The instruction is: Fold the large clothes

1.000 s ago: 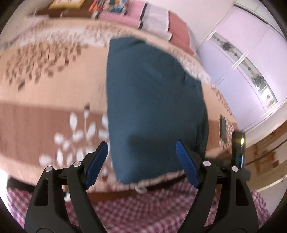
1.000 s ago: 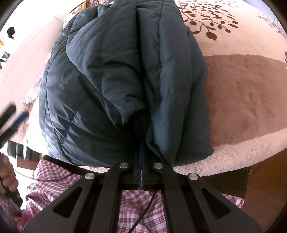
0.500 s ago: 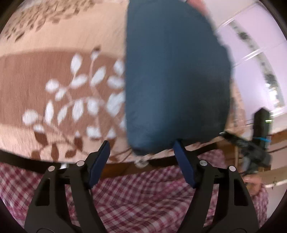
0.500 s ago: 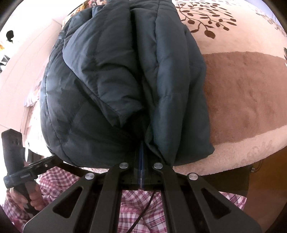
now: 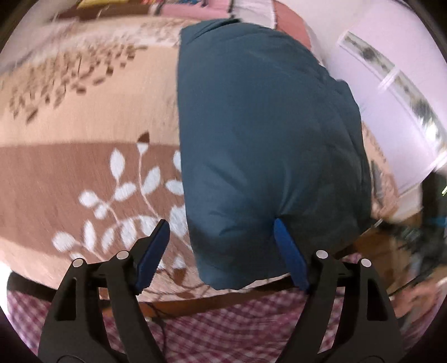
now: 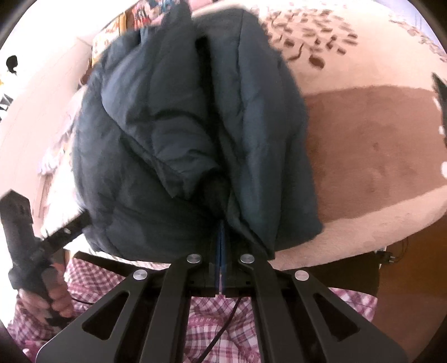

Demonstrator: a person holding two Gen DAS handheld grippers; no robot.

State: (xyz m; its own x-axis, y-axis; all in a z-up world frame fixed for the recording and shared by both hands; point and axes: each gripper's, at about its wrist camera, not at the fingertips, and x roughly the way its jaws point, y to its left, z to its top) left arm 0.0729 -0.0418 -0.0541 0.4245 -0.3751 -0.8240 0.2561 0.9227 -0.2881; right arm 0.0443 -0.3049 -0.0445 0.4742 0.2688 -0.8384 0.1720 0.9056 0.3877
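Observation:
A dark blue puffer jacket lies folded lengthwise on a pink and brown blanket with a leaf print on a bed. My left gripper is open, its blue pads astride the jacket's near left corner. My right gripper is shut on the jacket's near edge; its tips are buried in the folds. The left gripper, held in a hand, shows in the right wrist view.
Folded pink and white bedding is stacked at the head of the bed. A white wardrobe stands at the right. The person's red checked shirt is against the near bed edge. A wooden floor shows at the right.
The left gripper has swung up and back, showing more of the jacket and the far bed. The right gripper, still shut on the jacket, has lifted and shifted it.

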